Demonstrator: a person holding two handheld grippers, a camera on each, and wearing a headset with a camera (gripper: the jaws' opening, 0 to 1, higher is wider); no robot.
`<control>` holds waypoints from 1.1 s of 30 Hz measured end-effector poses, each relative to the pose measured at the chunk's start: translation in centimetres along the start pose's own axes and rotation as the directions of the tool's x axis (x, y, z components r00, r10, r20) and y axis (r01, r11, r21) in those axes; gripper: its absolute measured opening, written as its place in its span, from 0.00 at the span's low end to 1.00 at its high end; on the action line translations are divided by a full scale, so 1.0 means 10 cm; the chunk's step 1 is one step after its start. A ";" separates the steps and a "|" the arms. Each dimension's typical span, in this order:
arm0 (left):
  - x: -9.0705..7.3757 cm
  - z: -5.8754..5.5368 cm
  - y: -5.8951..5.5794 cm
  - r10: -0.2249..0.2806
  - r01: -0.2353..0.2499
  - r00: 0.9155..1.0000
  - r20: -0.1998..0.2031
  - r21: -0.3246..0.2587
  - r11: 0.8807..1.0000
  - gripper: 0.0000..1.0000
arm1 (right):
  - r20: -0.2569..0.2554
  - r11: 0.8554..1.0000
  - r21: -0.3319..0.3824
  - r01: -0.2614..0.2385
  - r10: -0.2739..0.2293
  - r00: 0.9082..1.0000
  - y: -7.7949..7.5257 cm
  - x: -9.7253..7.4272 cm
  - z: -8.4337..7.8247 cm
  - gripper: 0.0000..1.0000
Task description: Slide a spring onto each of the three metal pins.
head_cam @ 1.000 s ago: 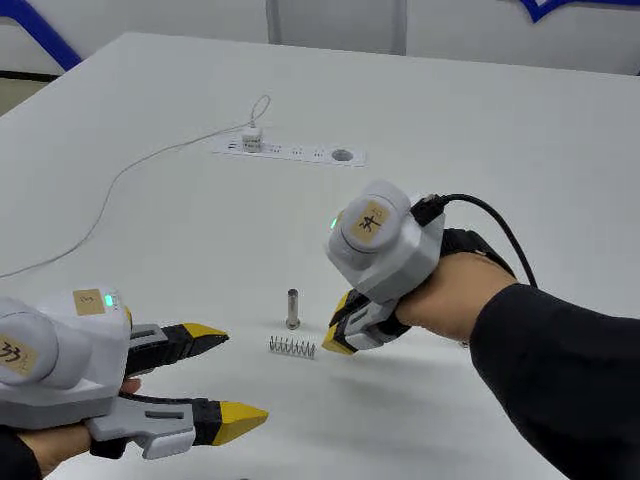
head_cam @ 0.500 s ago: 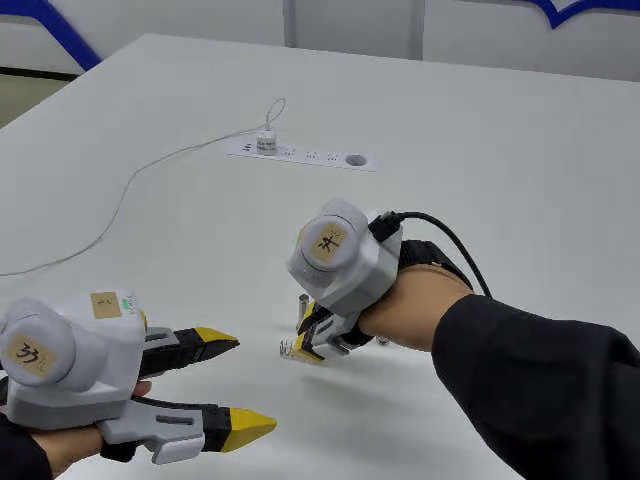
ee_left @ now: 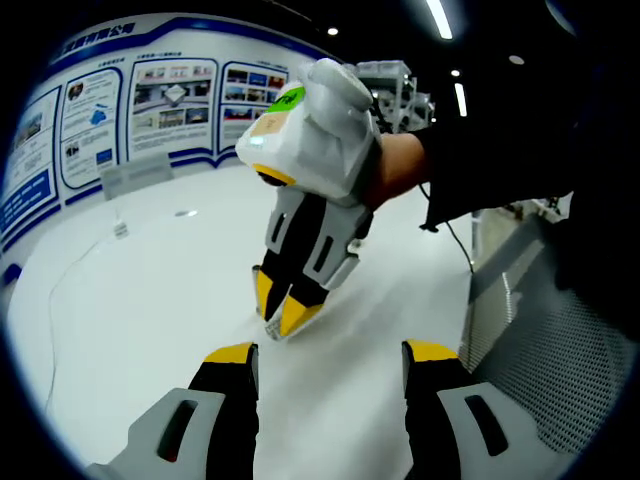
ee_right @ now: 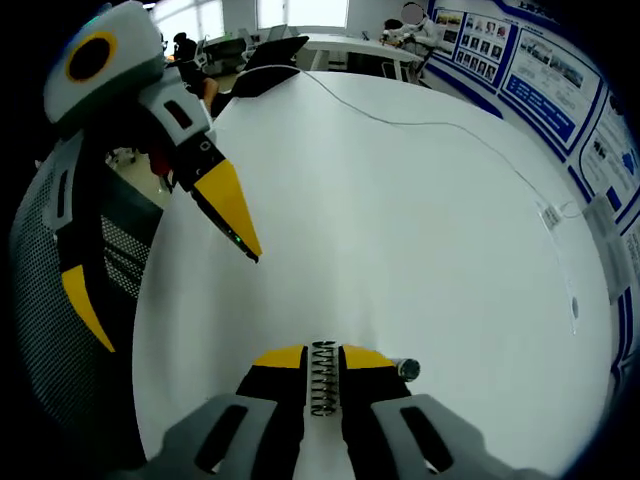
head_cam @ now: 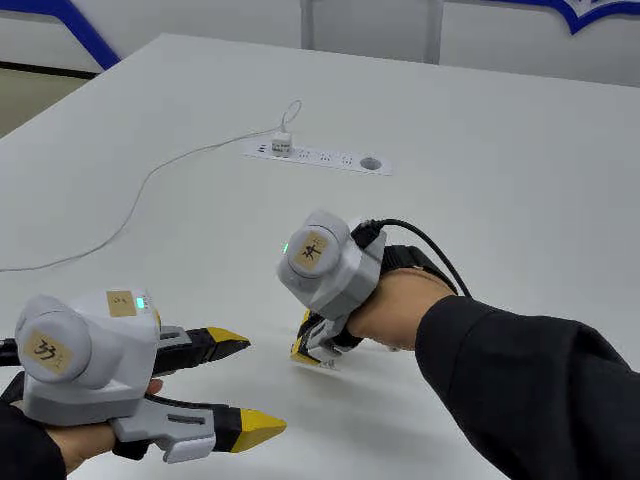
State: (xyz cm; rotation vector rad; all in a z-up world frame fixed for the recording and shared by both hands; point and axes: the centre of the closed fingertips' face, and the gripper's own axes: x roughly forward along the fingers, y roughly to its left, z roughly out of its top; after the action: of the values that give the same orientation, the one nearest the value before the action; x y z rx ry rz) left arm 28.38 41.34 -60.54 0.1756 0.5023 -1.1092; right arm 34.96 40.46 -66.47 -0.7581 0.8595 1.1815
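Note:
In the right gripper view a small steel spring (ee_right: 322, 378) lies lengthwise between my right gripper's (ee_right: 322, 358) yellow-tipped jaws, which are shut on it just above the white table (ee_right: 400, 200). A short metal pin (ee_right: 405, 368) stands right beside the right jaw tip. In the head view the right gripper (head_cam: 305, 352) points down at the table and hides the spring and pin. My left gripper (head_cam: 245, 385) hovers open at the lower left with nothing between its jaws. From the left gripper (ee_left: 330, 355) view the right gripper (ee_left: 283, 310) stands ahead, tips at the table.
A white power strip (head_cam: 318, 157) with a plugged-in charger (head_cam: 283, 143) lies far back on the table. Its thin cable (head_cam: 150, 180) trails off to the left. A grey mesh surface (ee_left: 540, 330) sits beyond the table edge on the right of the left gripper view.
My right gripper has moved left and down over the spring and shut on it, and it now covers the pin in the head view. The left gripper has hardly moved.

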 end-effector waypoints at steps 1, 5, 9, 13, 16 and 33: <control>0.00 0.00 0.00 0.000 0.000 1.000 0.001 -0.001 1.000 0.59 | -0.003 1.000 0.000 -0.002 0.002 1.000 0.00 0.01 0.00 0.13; 0.00 0.00 0.00 -0.003 0.003 1.000 0.001 -0.002 1.000 0.59 | -0.024 1.000 -0.003 -0.010 0.010 1.000 0.00 0.06 -0.03 0.13; 0.01 -0.01 0.00 -0.005 0.005 1.000 0.000 -0.001 1.000 0.59 | -0.034 1.000 -0.010 -0.013 0.013 0.999 0.00 0.09 -0.04 0.13; 0.01 0.00 0.00 -0.005 0.005 1.000 0.003 -0.003 1.000 0.59 | -0.036 1.000 -0.003 -0.021 0.021 0.999 0.00 0.10 -0.04 0.13; 0.01 0.00 0.01 -0.006 0.006 1.000 0.005 -0.002 1.000 0.59 | -0.038 1.000 0.009 -0.030 0.030 0.999 0.01 0.11 -0.04 0.12; 0.01 -0.01 0.01 -0.007 0.007 1.000 0.000 0.003 1.000 0.59 | 0.008 0.999 0.043 0.000 0.000 1.000 0.02 -0.11 -0.02 0.12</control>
State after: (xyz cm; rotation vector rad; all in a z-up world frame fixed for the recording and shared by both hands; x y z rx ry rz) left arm 28.44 41.30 -60.74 0.1761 0.5020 -1.1172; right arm 34.59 39.84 -65.60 -0.7179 0.8753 1.1617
